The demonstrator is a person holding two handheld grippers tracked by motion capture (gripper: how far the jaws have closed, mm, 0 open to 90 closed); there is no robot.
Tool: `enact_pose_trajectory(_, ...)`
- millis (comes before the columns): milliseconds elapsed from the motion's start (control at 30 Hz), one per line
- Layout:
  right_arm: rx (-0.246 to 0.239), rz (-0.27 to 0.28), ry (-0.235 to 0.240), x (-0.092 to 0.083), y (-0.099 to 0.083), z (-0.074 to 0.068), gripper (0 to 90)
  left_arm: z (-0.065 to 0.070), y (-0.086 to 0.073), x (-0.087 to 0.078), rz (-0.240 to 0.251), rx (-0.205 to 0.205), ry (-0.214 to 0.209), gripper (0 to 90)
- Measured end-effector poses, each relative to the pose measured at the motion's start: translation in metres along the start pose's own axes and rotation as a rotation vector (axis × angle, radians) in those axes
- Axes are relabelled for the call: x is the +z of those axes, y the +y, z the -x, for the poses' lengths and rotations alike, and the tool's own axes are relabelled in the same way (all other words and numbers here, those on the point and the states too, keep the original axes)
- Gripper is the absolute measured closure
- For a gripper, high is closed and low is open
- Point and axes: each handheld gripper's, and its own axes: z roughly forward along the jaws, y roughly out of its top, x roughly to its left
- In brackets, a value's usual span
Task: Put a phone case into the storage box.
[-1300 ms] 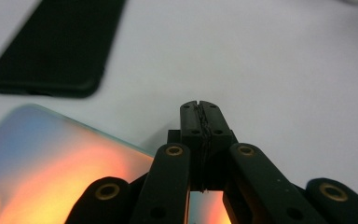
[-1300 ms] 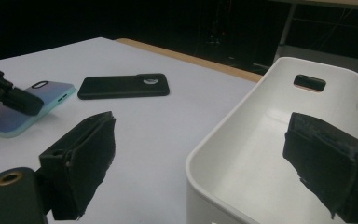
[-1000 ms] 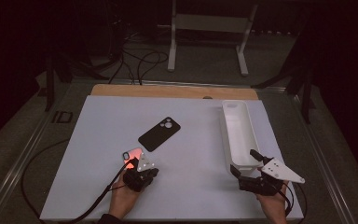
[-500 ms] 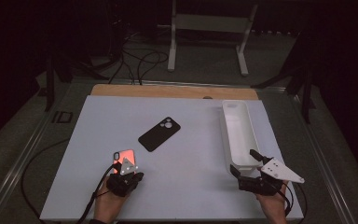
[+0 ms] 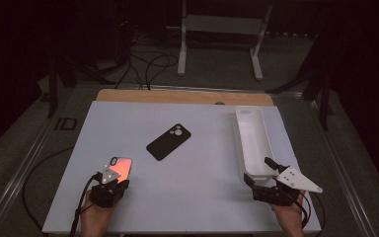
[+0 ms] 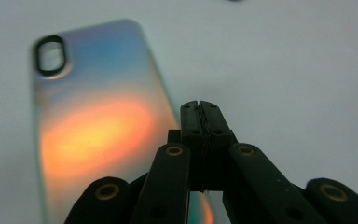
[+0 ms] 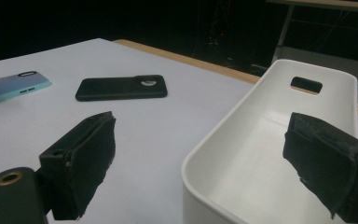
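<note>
The left gripper (image 6: pixel 200 106) has its jaws pressed together, apparently pinching the near edge of the iridescent orange-and-blue phone case (image 5: pixel 120 167), which lies flat on the white table (image 5: pixel 202 197). The right gripper (image 7: pixel 205 158) is spread wide and holds nothing, straddling the near end wall of the long white plastic bin (image 5: pixel 252 143). The bin looks empty; the matte black phone case (image 5: pixel 169 141) lies mid-table, so the sorting looks barely begun

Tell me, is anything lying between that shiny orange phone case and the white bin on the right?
Nothing visible does. The iridescent phone case lies at the closed left gripper, and bare tabletop stretches from it to the white bin. The black phone case lies farther back, off that line.
</note>
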Motion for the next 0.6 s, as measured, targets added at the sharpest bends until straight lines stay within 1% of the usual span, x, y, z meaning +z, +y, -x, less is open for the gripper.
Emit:
enact_pose_trajectory(67, 0.0, 0.001, 0.001, 0.0, 0.0, 0.0, 9.0, -0.001, 0.0, 0.0, 0.004, -0.003, 0.0, 89.5)
enact_pose_trajectory(200, 0.001, 0.003, 0.0, 0.001, 0.001, 0.001, 9.1, 0.0, 0.0, 0.001, 0.009, 0.009, 0.005, 89.3)
enact_pose_trajectory(267, -0.003, 0.001, 0.001, 0.001, 0.001, 0.001, 9.0, 0.001, 0.0, 0.001, 0.022, 0.018, 0.005, 88.1)
enact_pose_trajectory(300, -0.003, 0.0, 0.002, 0.001, 0.002, 0.001, 9.0, 0.002, 0.001, 0.001, 0.037, 0.021, 0.0, 84.4)
enact_pose_trajectory(333, -0.003, 0.0, 0.002, 0.001, 0.002, 0.001, 9.0, 0.003, 0.002, -0.001, 0.055, 0.027, -0.001, 84.4)
enact_pose_trajectory(367, -0.005, 0.002, 0.004, 0.002, 0.002, 0.002, 9.0, 0.003, 0.004, -0.005, 0.097, 0.031, 0.0, 80.4)
enact_pose_trajectory(400, -0.005, 0.002, 0.004, 0.002, 0.002, 0.002, 9.0, 0.003, 0.004, -0.005, 0.097, 0.031, 0.0, 78.0)
enact_pose_trajectory(433, -0.004, 0.005, 0.005, 0.002, 0.003, 0.003, 9.0, 0.003, 0.006, -0.012, 0.154, 0.039, -0.016, 75.2)
enact_pose_trajectory(467, -0.004, 0.005, 0.005, 0.002, 0.003, 0.003, 9.0, 0.003, 0.006, -0.012, 0.154, 0.039, -0.016, 72.0)
enact_pose_trajectory(500, -0.004, 0.005, 0.005, 0.002, 0.003, 0.003, 9.0, 0.002, 0.007, -0.016, 0.186, 0.041, -0.028, 72.0)
enact_pose_trajectory(533, -0.005, 0.005, 0.005, 0.002, 0.003, 0.003, 9.0, 0.0, 0.007, -0.021, 0.223, 0.042, -0.043, 69.5)
enact_pose_trajectory(567, -0.005, 0.005, 0.009, 0.002, 0.002, 0.003, 9.0, -0.002, 0.008, -0.031, 0.295, 0.047, -0.068, 65.0)
enact_pose_trajectory(600, -0.005, 0.005, 0.009, 0.002, 0.002, 0.003, 9.0, -0.002, 0.008, -0.031, 0.295, 0.047, -0.068, 62.9)
